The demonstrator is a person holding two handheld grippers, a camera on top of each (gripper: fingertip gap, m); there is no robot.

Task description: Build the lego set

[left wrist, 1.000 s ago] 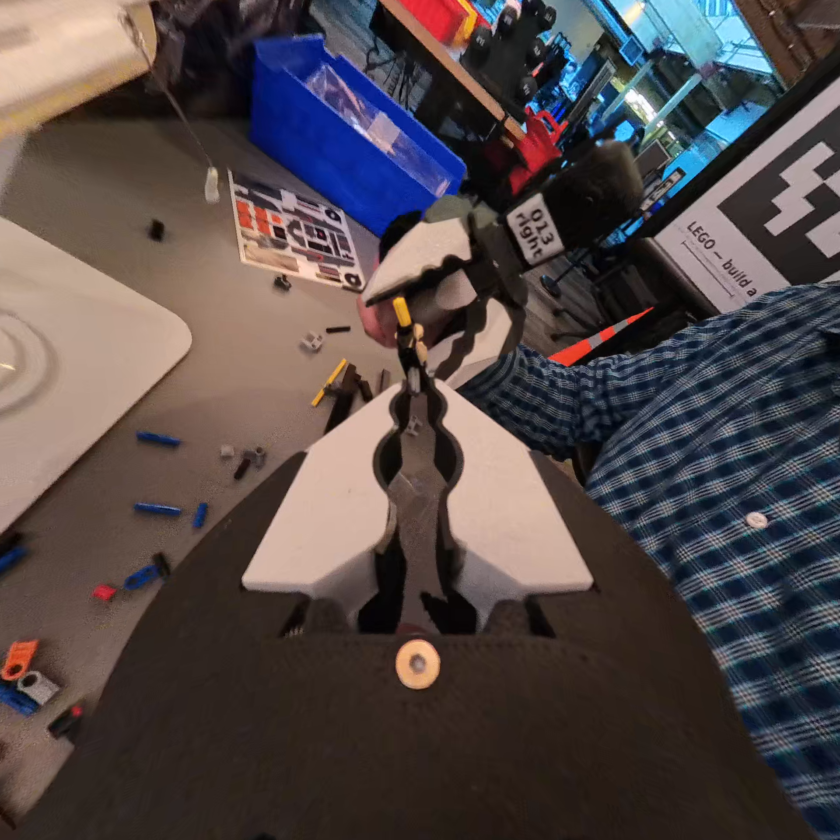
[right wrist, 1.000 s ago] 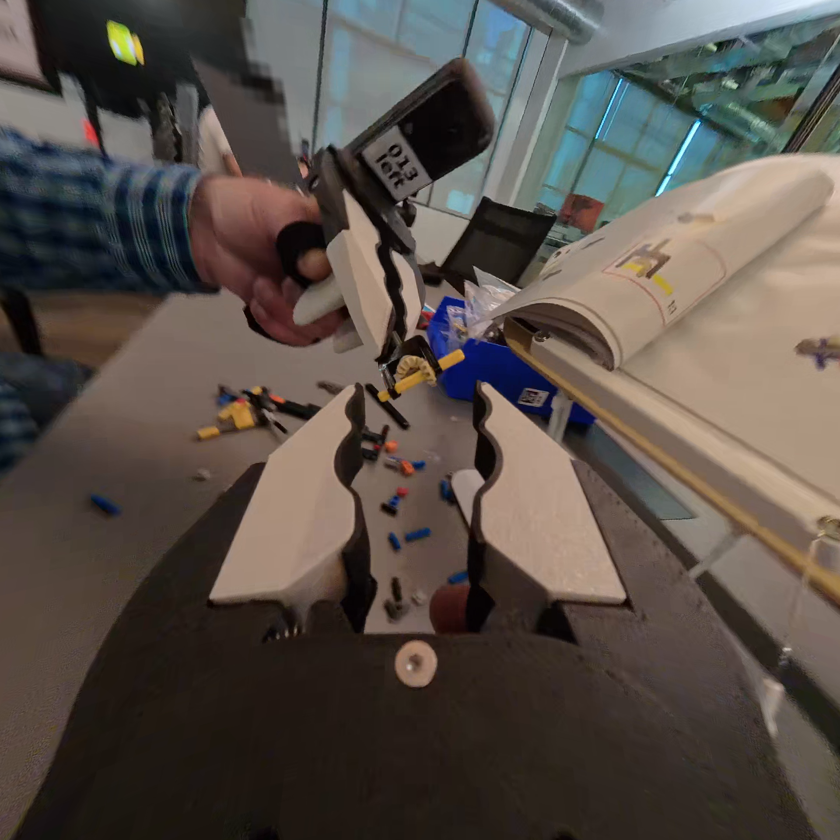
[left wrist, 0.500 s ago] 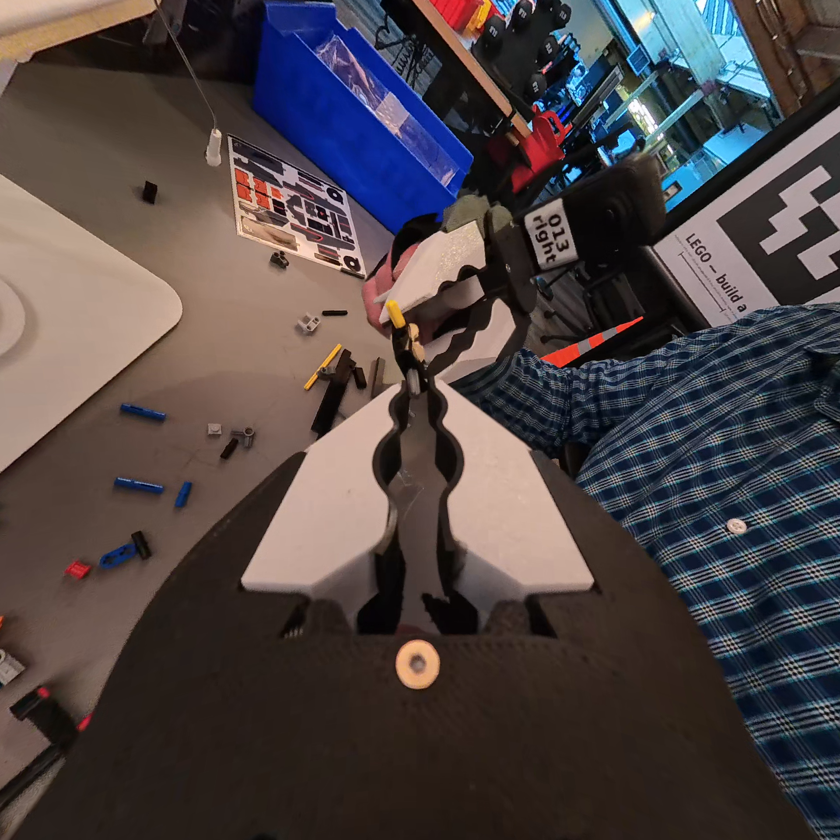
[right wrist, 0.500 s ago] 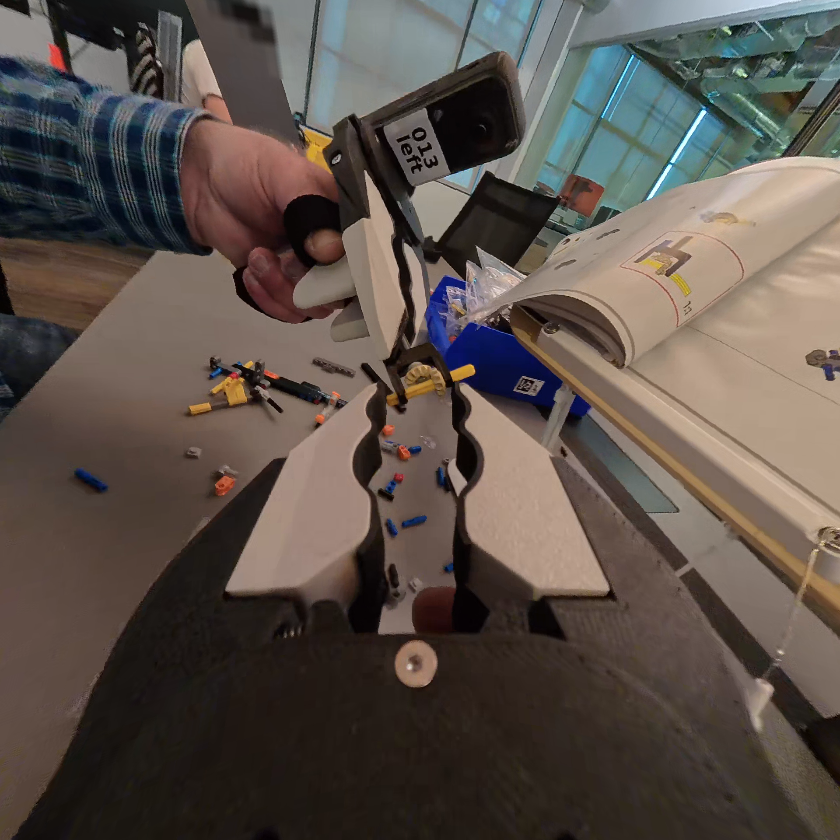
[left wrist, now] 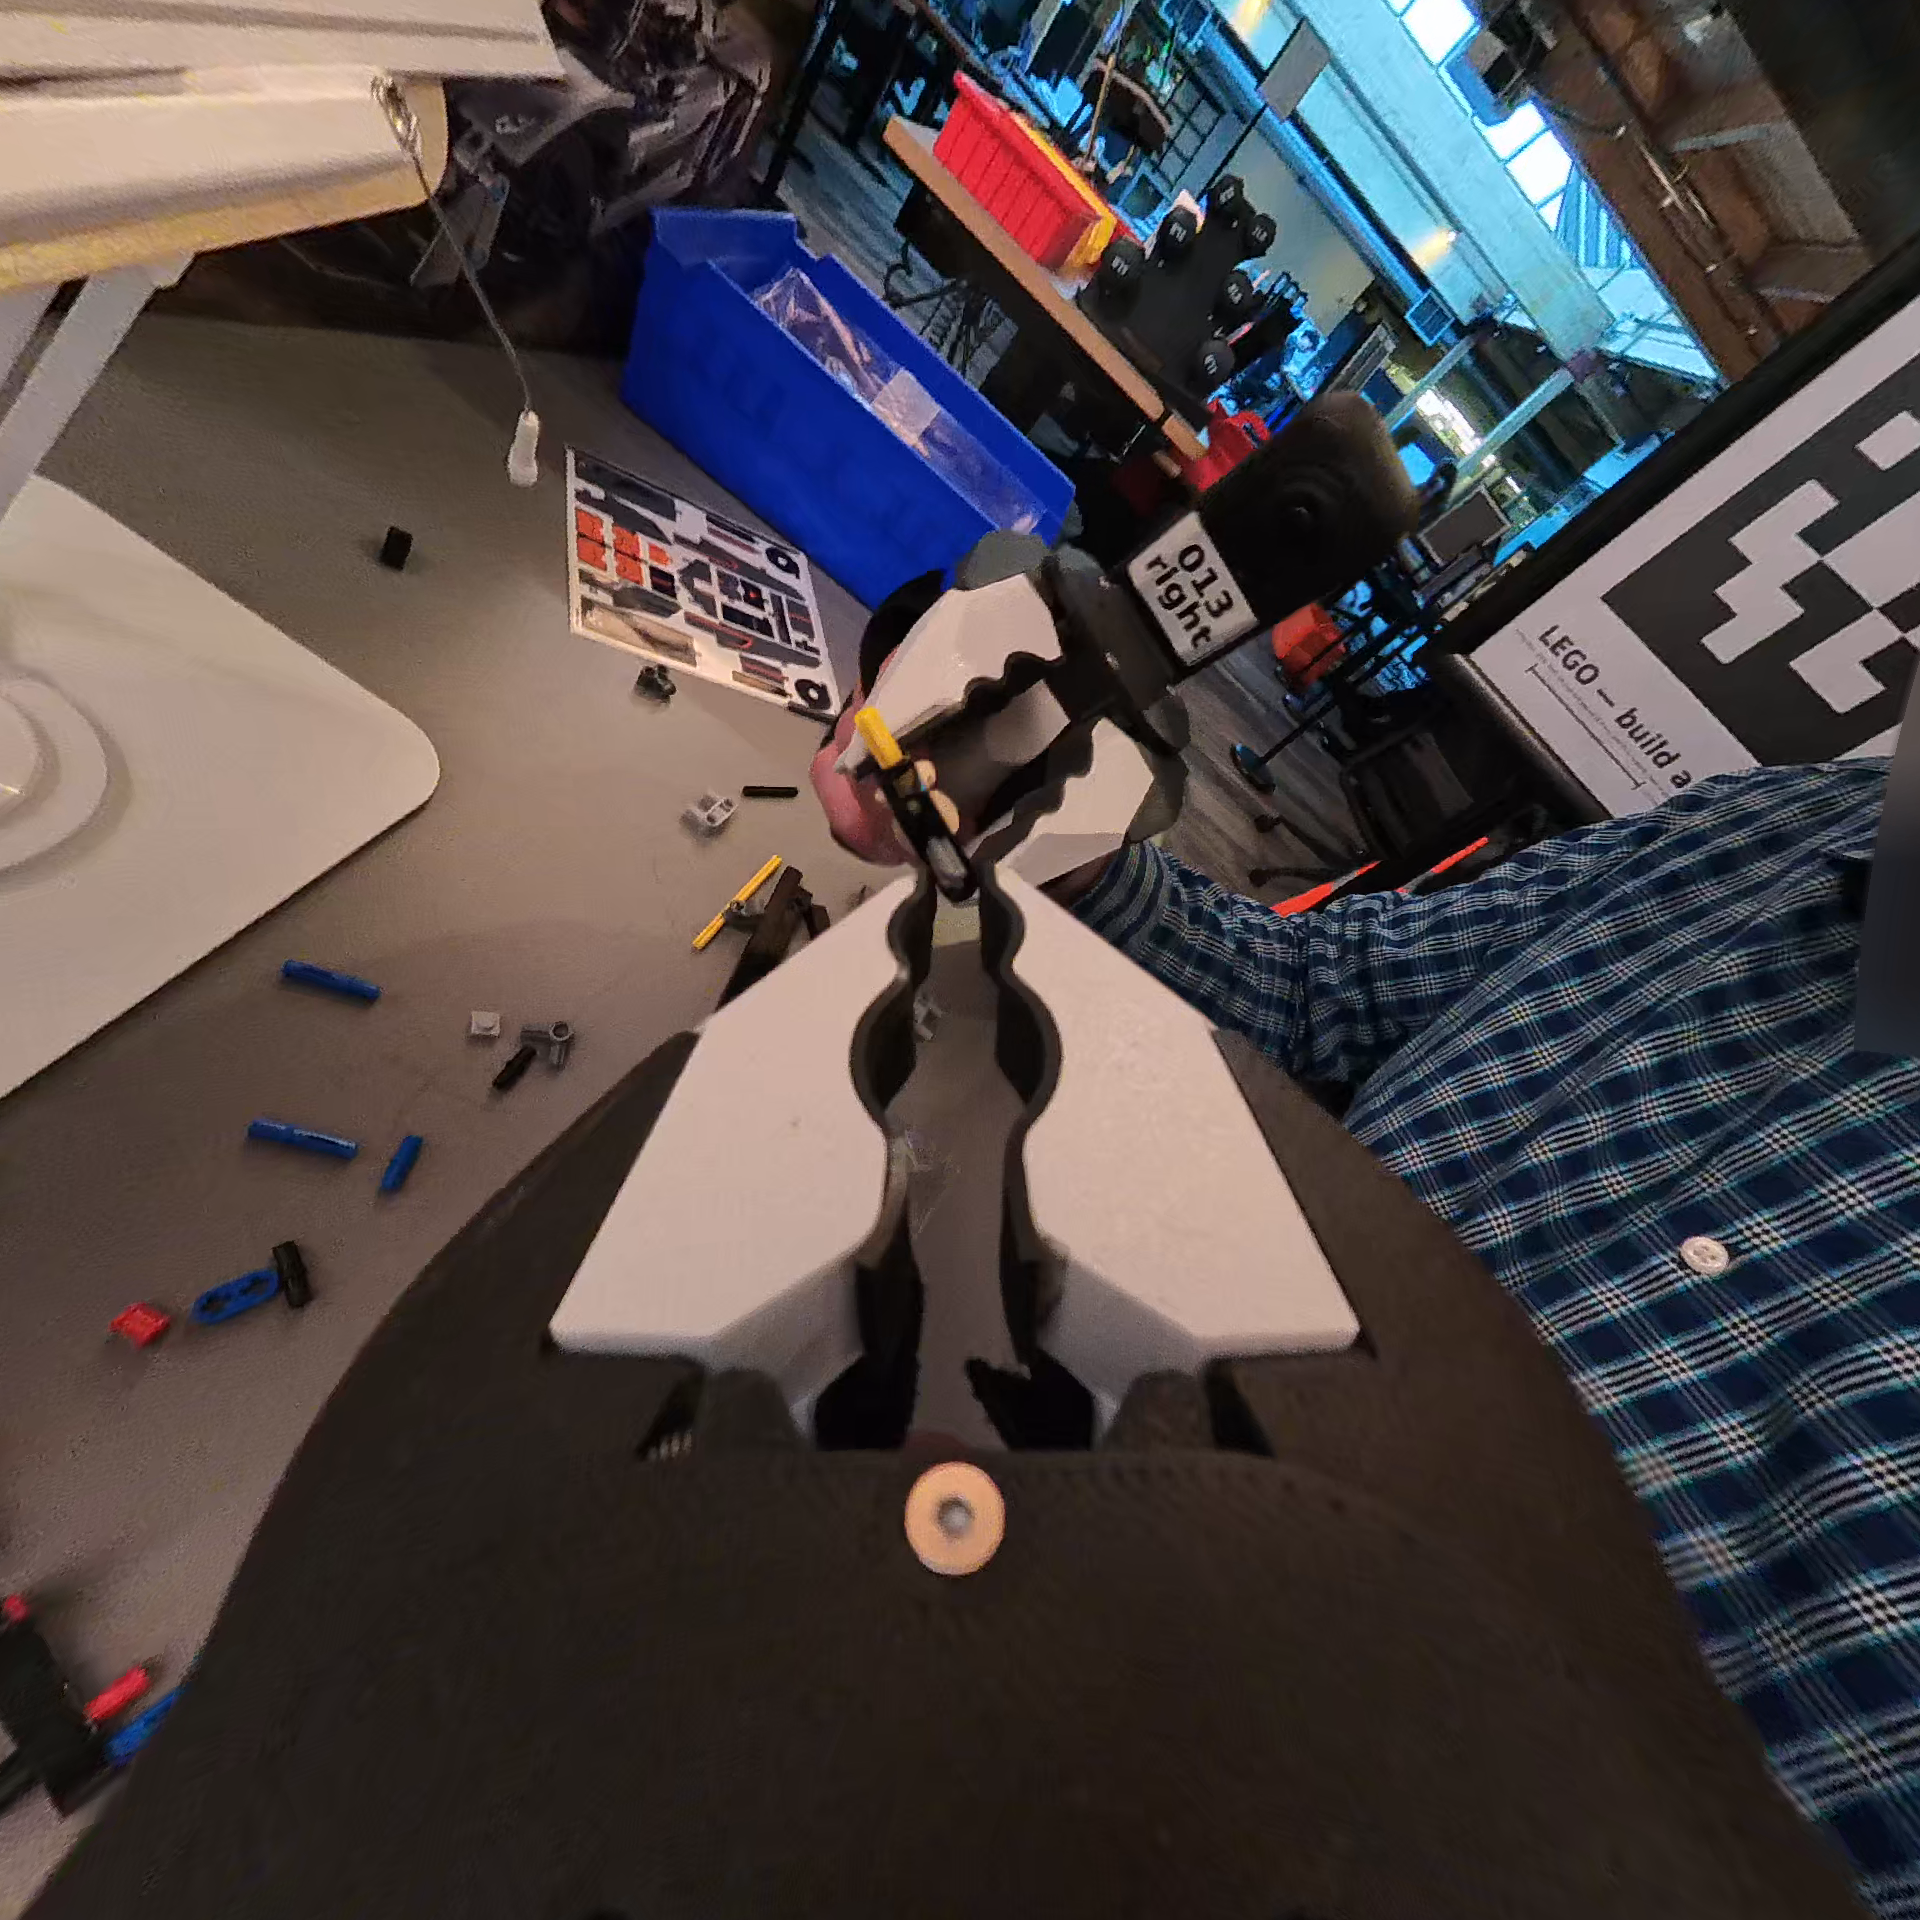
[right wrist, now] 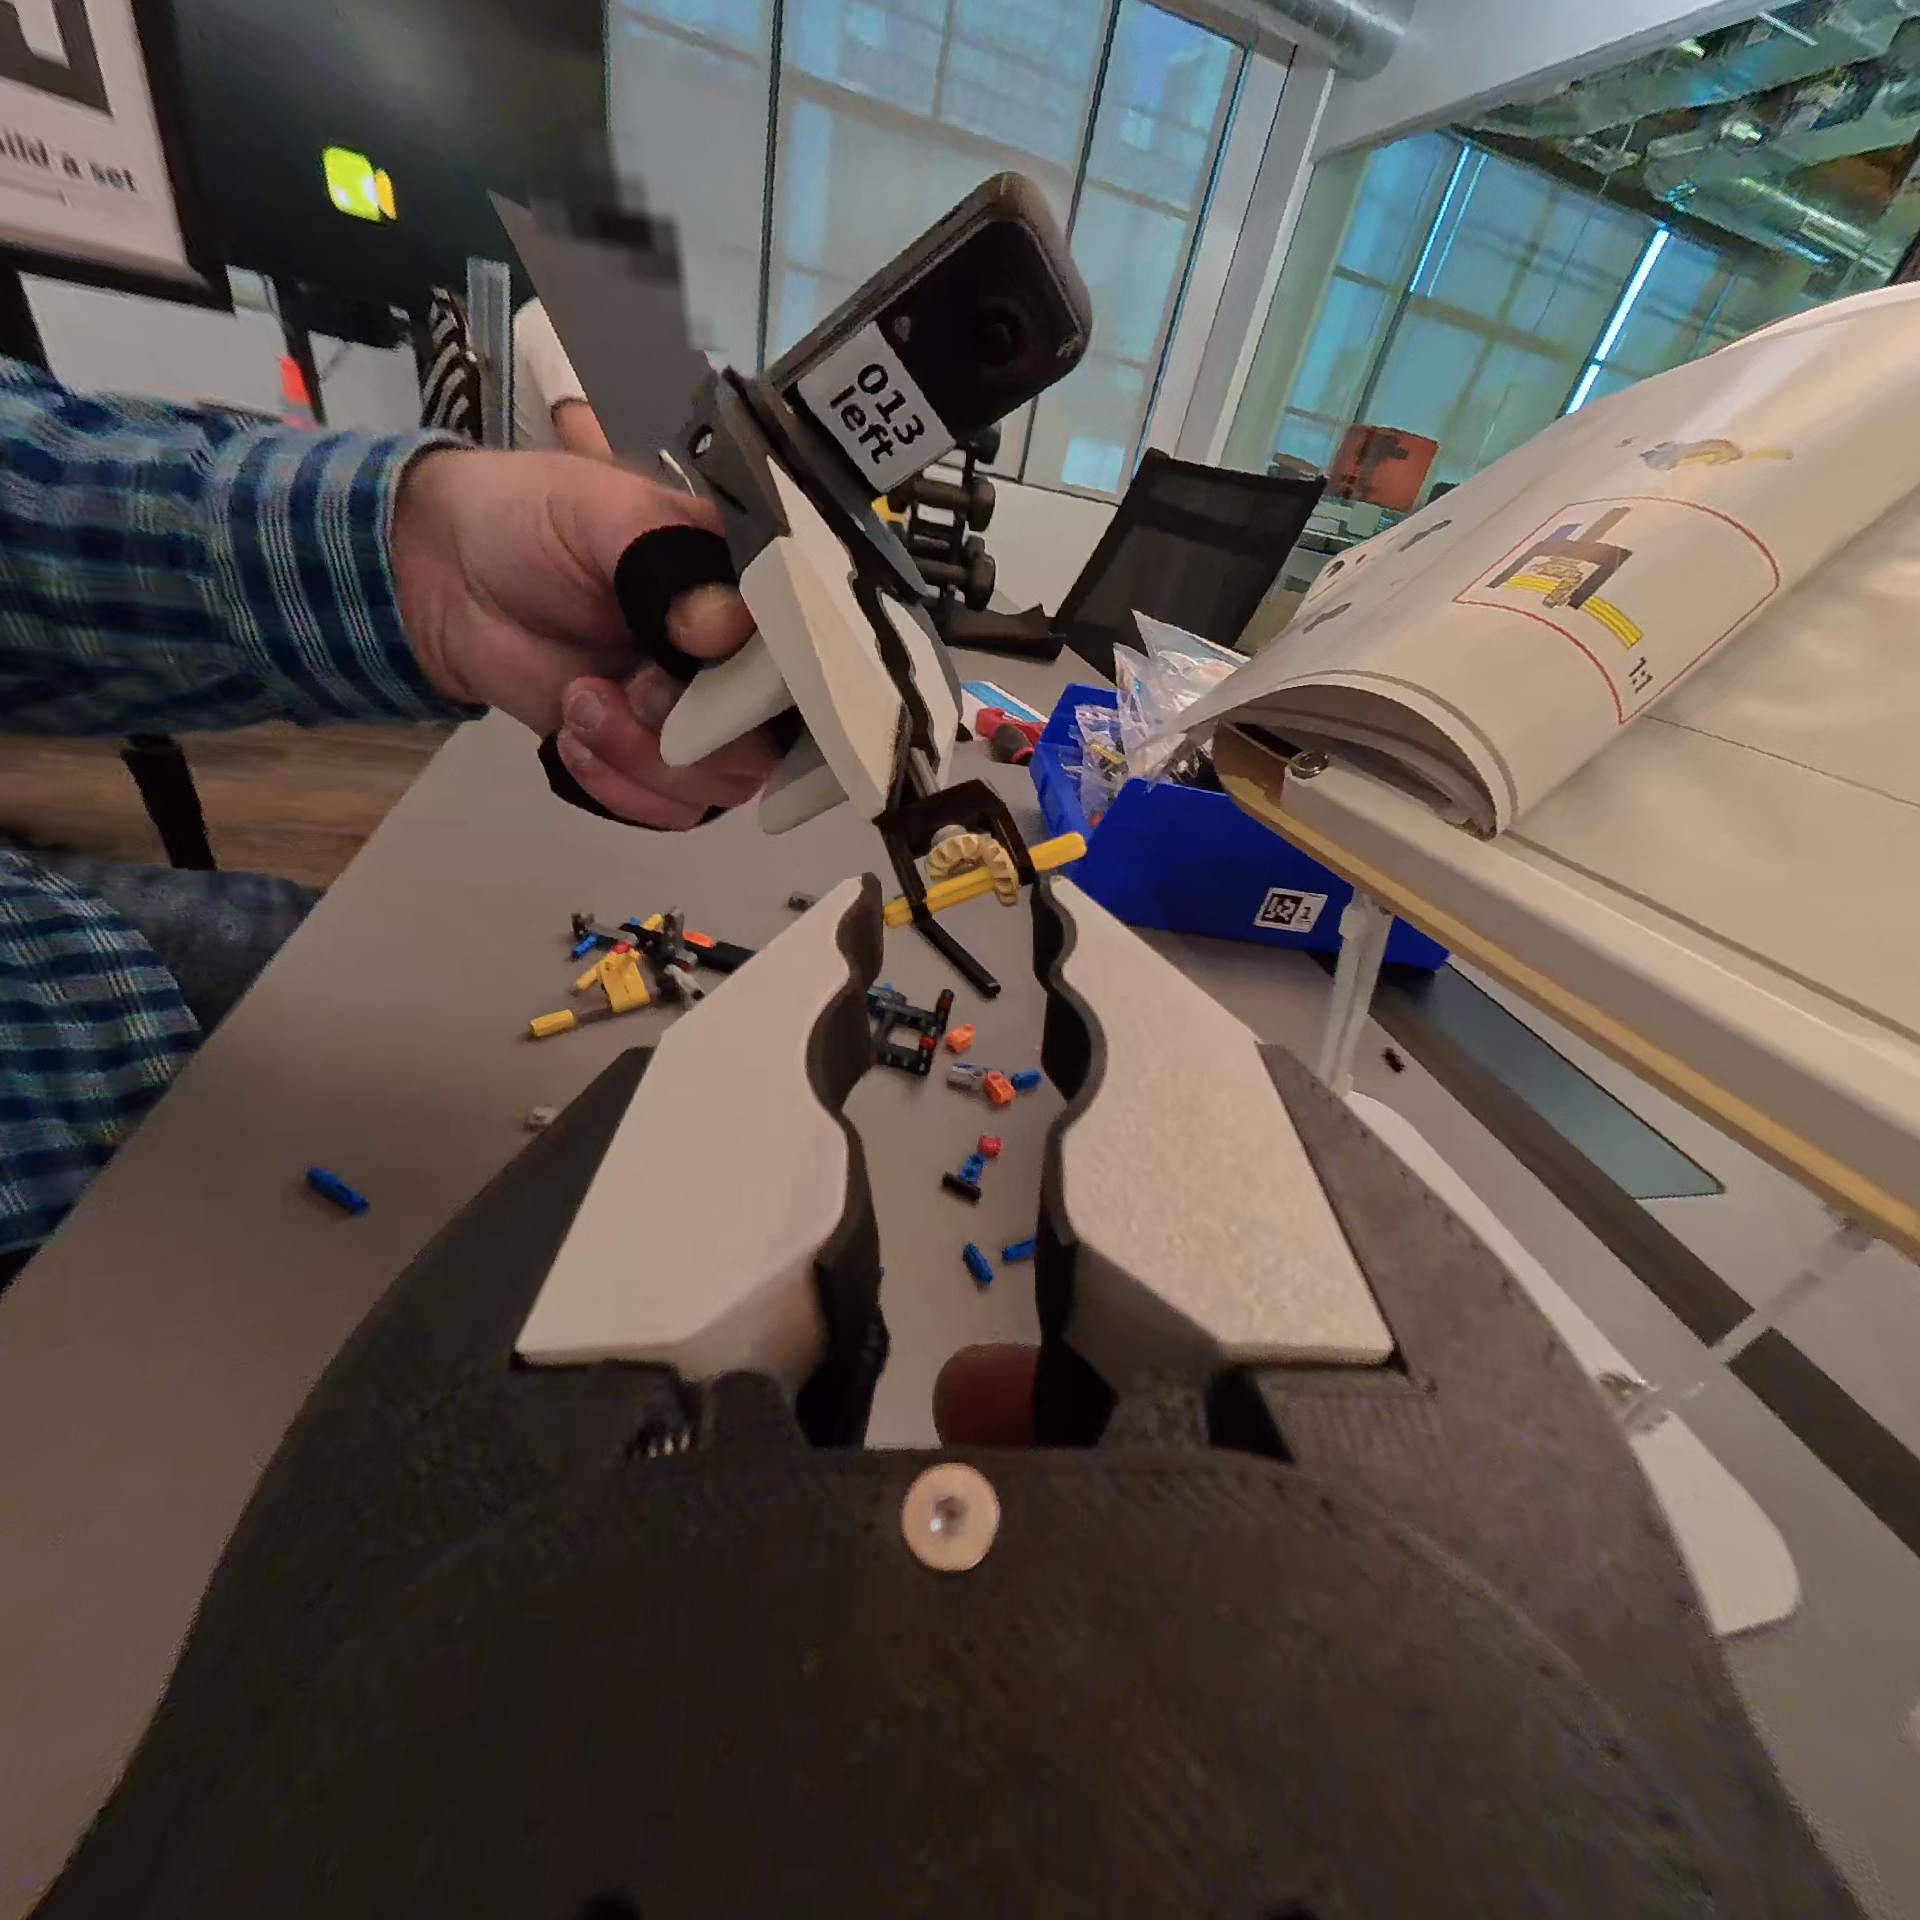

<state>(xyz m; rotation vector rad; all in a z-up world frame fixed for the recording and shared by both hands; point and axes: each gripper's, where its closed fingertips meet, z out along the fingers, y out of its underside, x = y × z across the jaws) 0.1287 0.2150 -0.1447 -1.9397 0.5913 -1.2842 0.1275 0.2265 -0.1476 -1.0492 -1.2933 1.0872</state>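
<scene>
Between gripper tips, black-yellow lego assembly [right wrist: 961,868].

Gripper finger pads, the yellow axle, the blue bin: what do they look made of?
Finger pads: look like 3D-printed plastic, matte grainy white face, with a black wavy inner liner, maybe rubber.
Yellow axle in the small assembly that the left gripper holds: smooth, slightly glossy moulded plastic.
Blue bin: rigid moulded plastic by its even colour and sheen; clear bags inside.
</scene>
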